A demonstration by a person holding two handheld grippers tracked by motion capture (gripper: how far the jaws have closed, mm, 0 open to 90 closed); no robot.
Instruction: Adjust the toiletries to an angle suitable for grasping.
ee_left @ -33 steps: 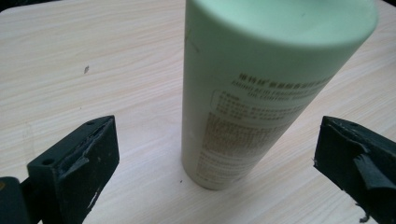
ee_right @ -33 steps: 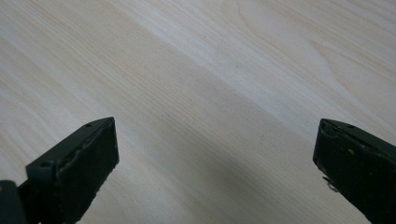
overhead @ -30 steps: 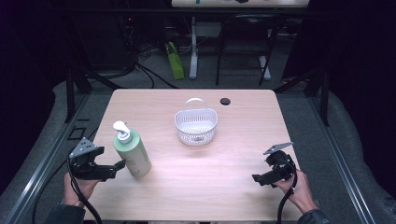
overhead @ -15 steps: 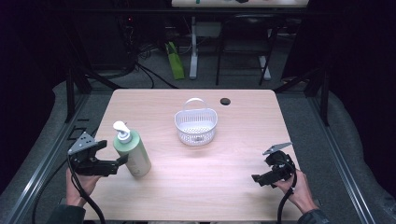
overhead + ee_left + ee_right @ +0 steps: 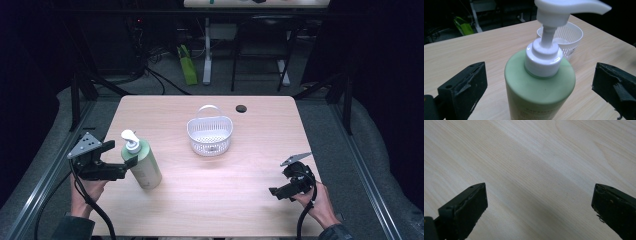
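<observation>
The pump bottle (image 5: 142, 162) is pale green with a white collar and a white pump head (image 5: 571, 7), standing upright on the near left part of the wooden table (image 5: 260, 145); faint print shows low on its body in the left gripper view, too blurred to read. The left gripper (image 5: 131, 161) sits just left of the bottle, its jaws spread wide to either side of the shoulder; a clear gap shows on both sides, so they touch nothing. The white slotted basket (image 5: 210, 135) stands farther off, toward the table's middle, well apart from the bottle. The right gripper (image 5: 276, 192) rests at the near right, well apart from the bottle; its jaws are spread wide over bare wood, holding nothing.
</observation>
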